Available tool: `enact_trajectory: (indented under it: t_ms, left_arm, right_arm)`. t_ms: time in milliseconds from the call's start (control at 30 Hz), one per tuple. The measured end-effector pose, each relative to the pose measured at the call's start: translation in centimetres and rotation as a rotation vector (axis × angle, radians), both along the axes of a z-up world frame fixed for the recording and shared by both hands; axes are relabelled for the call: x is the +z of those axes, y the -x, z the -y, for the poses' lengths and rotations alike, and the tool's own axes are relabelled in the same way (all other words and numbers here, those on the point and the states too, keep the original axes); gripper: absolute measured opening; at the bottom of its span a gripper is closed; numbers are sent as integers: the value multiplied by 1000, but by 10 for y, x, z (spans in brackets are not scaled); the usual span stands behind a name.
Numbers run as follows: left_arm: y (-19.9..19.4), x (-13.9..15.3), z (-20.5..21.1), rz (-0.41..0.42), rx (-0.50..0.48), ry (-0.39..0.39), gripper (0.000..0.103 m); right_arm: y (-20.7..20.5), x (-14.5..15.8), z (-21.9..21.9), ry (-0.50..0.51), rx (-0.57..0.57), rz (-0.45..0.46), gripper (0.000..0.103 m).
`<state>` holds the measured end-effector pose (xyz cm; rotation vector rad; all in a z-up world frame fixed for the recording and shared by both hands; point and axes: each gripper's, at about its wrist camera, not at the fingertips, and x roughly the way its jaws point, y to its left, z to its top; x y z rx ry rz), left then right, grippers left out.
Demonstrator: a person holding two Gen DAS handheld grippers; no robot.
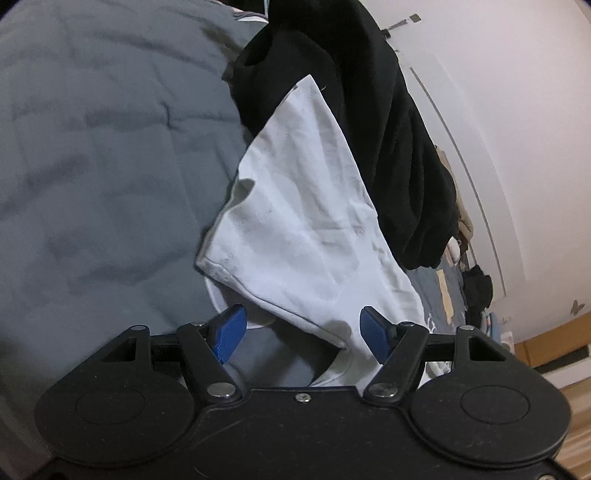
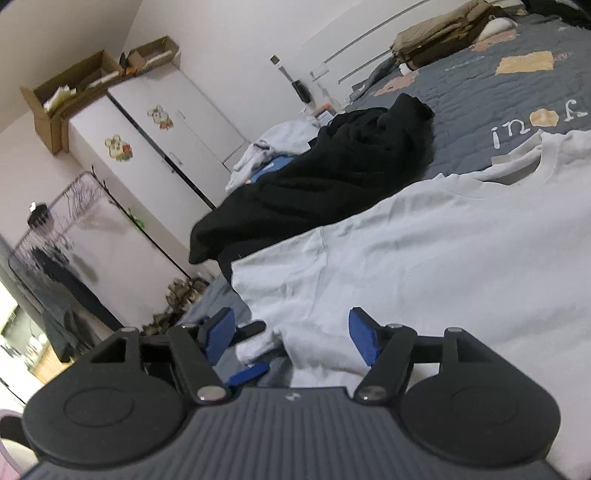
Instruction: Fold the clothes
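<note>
A white T-shirt (image 1: 303, 221) lies spread on the grey bed cover (image 1: 92, 166); it also shows in the right wrist view (image 2: 443, 251), with its neck opening at the far right. My left gripper (image 1: 301, 332) is open, its blue pads either side of the shirt's sleeve hem, not closed on it. My right gripper (image 2: 291, 338) is open at the shirt's near edge, with cloth lying between its pads. A black garment (image 1: 369, 110) lies bunched against the shirt's far side and shows in the right wrist view (image 2: 332, 184) too.
A grey patterned quilt (image 2: 498, 92) covers the bed, with folded tan bedding (image 2: 443, 33) at its far end. Light clothes (image 2: 273, 147) lie beyond the black garment. White wardrobes (image 2: 147, 147), cardboard boxes (image 2: 70, 96) and a clothes rack (image 2: 55, 240) stand off the bed.
</note>
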<state>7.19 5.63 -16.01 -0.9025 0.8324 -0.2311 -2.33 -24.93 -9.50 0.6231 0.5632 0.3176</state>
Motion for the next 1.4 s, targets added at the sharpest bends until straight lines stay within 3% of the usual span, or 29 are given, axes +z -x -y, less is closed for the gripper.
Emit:
enact_trajectory:
  t_ms: [133,200,233,267,300,467,567,667,733,767,800,1100,1167,1200,1400]
  left_arm:
    - [-12,-4,1,-15,24,28,67]
    - [-18,-6,1,-22,50,30,62]
    - [-20,-6,1,-20,63,25,56]
    - [-21,-4,2,-16,78,3,31]
    - [-22,-2,3,-12,88,-36,13]
    - [-13,33,5,136,73,-173,6]
    - [-18,40,13,128,2,-272,7]
    - [-14,30,10,48,-48,-271,11]
    - [-2,33,10,45,-102,-297,28]
    - [7,38,11,58,-129,-321,42]
    - [16,44,13,81,-159,-338,44]
    - [127,71,12,212,-404,-502,45]
    - [149,69,12,226,-481,-555,54]
    - [158,66,12,229,-518,-570,58]
    - [196,39,10,149,-678,-609,59]
  right_arm:
    - [-3,-9,9,-17,-26,-27,68]
    - [-3,-13,12,-18,-39,-37,69]
    - [-3,-14,13,-19,-42,-41,69]
    - [-3,-15,14,-20,-45,-44,69]
    - [-4,-16,14,-18,-44,-45,69]
    - [-2,-12,16,-9,-32,-34,69]
    - [-3,-11,17,-9,-19,-36,69]
    - [-1,-10,18,3,-8,-44,69]
    - [2,-8,19,9,-10,-44,69]
    - [4,-7,20,9,-12,-51,69]
    - [6,-7,21,10,-13,-60,69]
    - [49,-10,4,-7,80,-114,69]
    - [61,-12,-2,-2,111,-125,69]
    - [66,-13,-4,7,125,-141,69]
    - [97,-10,-20,34,169,-147,69]
